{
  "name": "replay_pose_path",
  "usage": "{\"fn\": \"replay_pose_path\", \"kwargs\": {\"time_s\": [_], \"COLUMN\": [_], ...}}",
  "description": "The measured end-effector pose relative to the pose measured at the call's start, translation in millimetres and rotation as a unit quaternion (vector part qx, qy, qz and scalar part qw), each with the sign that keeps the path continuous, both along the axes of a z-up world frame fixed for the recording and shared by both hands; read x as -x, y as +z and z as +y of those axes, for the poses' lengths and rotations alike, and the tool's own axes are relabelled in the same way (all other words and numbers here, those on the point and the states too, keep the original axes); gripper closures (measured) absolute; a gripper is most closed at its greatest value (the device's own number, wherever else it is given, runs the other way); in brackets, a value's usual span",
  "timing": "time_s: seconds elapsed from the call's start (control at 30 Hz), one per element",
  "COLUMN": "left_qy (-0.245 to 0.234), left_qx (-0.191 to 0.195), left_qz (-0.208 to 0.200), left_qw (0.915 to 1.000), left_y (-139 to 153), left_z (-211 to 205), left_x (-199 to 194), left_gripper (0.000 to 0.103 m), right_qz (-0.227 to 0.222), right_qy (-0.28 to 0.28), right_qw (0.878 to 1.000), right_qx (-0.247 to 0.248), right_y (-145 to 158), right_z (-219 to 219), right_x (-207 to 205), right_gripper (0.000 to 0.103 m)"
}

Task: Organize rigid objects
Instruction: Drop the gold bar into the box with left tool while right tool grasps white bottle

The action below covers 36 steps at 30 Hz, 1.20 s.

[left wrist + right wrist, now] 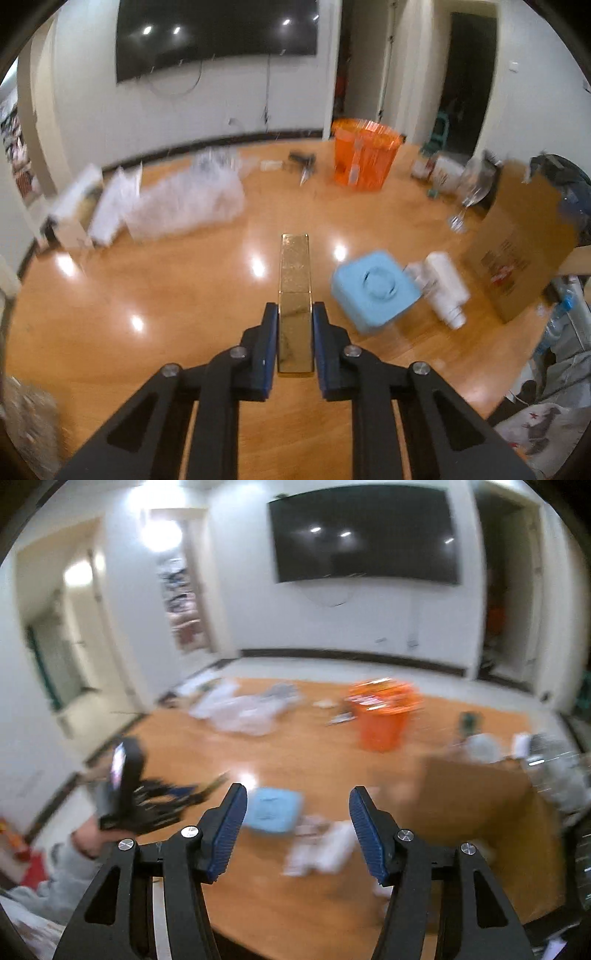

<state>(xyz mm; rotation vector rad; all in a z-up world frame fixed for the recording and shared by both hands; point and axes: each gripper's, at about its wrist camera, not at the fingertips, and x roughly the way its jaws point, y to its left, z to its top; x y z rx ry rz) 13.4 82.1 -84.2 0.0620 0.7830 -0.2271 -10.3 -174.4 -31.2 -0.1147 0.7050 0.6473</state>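
Observation:
My left gripper (294,314) is shut on a long gold box (294,273) and holds it above the wooden table (166,295), pointing away from me. To its right lie a light blue square container (375,290) and a white bottle (447,288) on its side. My right gripper (297,797) is open and empty above the table. In the blurred right wrist view the blue container (273,810) and the white bottle (321,849) lie below and between its fingers. The other gripper (147,797) shows at the left.
An orange basket (364,155) stands at the far side of the table. Clear plastic packaging (192,199) and white boxes (77,206) lie at the far left. A cardboard box (524,236) stands at the right, with a glass (472,188) behind it.

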Motion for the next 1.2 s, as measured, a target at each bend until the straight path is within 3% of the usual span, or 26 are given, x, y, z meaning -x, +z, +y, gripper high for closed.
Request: {"fn": "replay_pose_path", "kwargs": {"time_s": [0.2,0.27,0.4,0.53,0.67,0.77,0.87,0.93,0.97,1.03,1.1,1.2], "left_qy": [-0.096,-0.144,-0.223,-0.293,-0.348,-0.371,-0.373,-0.380,-0.380,-0.382,-0.376,-0.360], "left_qx": [0.011,0.019,0.024,0.025,0.018,0.003,-0.009,-0.016,-0.021,-0.022,-0.024,-0.010], "left_qz": [-0.048,-0.055,-0.054,-0.026,0.025,0.071,0.110,0.126,0.130,0.134,0.117,0.082], "left_qw": [0.9942,0.9879,0.9731,0.9553,0.9368,0.9259,0.9212,0.9162,0.9154,0.9141,0.9190,0.9292], "left_y": [88.2,111.8,134.2,133.1,115.6,95.0,74.3,63.3,59.6,58.8,64.8,86.1], "left_z": [-41.7,-70.4,-132.1,-198.1,-261.4,-295.8,-316.7,-326.1,-329.2,-327.0,-322.6,-298.6], "left_x": [7.6,4.9,-4.4,-20.5,-42.8,-50.8,-55.2,-55.9,-55.5,-54.3,-52.5,-53.1], "left_gripper": [0.088,0.088,0.088,0.088,0.088,0.088,0.088,0.087,0.085,0.058,0.044,0.042], "right_qz": [0.063,0.064,0.044,0.017,0.039,0.031,0.032,0.036,0.033,0.036,0.039,0.039], "right_qy": [-0.006,-0.025,-0.039,-0.044,-0.033,-0.024,-0.020,-0.019,-0.020,-0.019,-0.020,-0.016], "right_qw": [0.996,0.994,0.992,0.990,0.992,0.992,0.992,0.992,0.992,0.992,0.993,0.993], "right_qx": [0.068,0.083,0.113,0.131,0.116,0.118,0.117,0.118,0.119,0.116,0.113,0.110], "right_y": [-92.3,-120.8,-153.6,-163.4,-172.9,-179.5,-181.2,-183.2,-182.6,-182.9,-182.9,-181.9], "right_z": [38.8,34.8,31.7,26.6,24.9,28.5,30.0,30.4,29.7,28.7,27.5,28.1], "right_x": [-15.2,-27.2,-50.0,-60.5,-72.0,-79.6,-84.1,-85.4,-85.2,-86.4,-87.4,-85.3], "right_gripper": [0.049,0.050,0.061,0.066,0.066,0.066,0.067,0.081,0.083,0.083,0.083,0.083]}}
